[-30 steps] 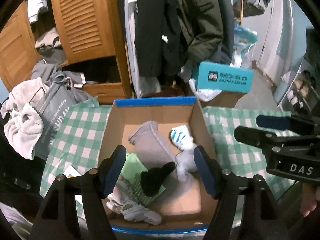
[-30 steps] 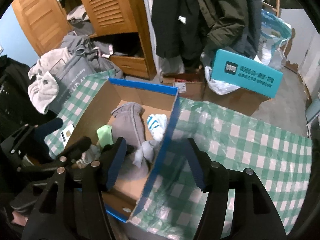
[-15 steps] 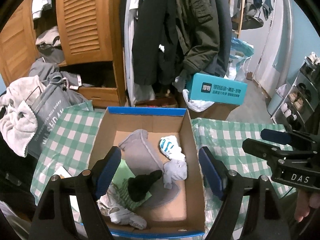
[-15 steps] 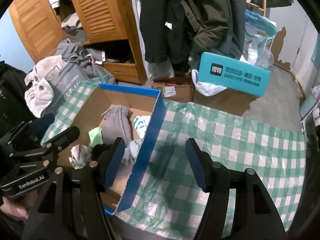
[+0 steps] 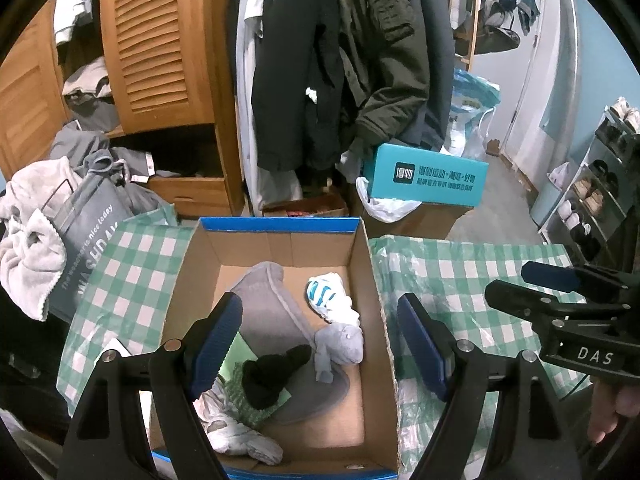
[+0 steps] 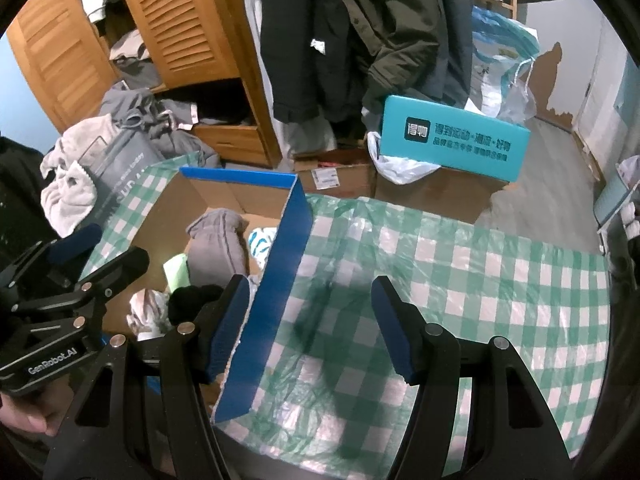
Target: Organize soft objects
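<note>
While both claws hang above a worktop spread with green-and-white checked plastic sheeting, the soft items lie heaped inside an open brown cardboard box with blue-edged walls on its left part. The left claw stands released, its blue-padded jaws wide apart over the heap and touching nothing. The right claw is likewise released and empty, straddling the box's blue right wall with one jaw over the box and the other over bare sheeting.

Inside the box a large grey fleece garment sprawls across the floor, a white-and-blue patterned sock near the far right corner, a small pale grey plush figure just beside it, a black knitted item lying on a green striped cloth, and a crumpled whitish fabric piece at the near edge.

All of it looks light, limp and easily compressed, likely to sag or trail from a pinch; a bunched fold or thick middle should give the surest hold, and the black item sits highest and freest. The cardboard walls are thin and upright, so lifting straight up before crossing seems wise. To the right the sheeting lies open with room to set things down, though its wrinkled plastic may slide.
</note>
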`<state>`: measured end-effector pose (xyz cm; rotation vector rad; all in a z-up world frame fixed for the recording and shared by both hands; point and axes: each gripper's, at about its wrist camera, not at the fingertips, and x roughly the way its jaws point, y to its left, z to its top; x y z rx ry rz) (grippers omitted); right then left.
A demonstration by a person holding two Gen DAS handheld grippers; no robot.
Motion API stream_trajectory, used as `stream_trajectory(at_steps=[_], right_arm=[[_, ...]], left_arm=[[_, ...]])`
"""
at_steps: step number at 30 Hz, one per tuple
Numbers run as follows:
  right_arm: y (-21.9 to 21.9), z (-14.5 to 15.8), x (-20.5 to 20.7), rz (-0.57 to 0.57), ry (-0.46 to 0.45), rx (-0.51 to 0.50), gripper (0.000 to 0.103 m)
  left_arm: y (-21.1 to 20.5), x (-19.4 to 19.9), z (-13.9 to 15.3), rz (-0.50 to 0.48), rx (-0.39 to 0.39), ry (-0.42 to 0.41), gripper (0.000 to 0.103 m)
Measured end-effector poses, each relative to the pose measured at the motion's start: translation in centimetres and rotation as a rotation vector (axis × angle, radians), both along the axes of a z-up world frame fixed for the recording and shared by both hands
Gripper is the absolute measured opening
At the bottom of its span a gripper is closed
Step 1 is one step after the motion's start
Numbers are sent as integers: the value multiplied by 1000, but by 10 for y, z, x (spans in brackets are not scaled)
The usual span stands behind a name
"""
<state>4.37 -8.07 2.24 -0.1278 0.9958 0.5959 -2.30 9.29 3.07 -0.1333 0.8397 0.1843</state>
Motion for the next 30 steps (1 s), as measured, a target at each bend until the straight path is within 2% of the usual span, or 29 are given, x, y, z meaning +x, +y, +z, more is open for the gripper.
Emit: stream_trajectory(at_steps=[22, 30], right_arm=[[-6, 0, 4, -19, 4, -4, 64], [-6, 0, 5, -20, 5, -3, 64]], left_arm=[[7, 2, -7, 25, -10, 37, 81], [4, 2, -7, 21, 12, 44, 81]])
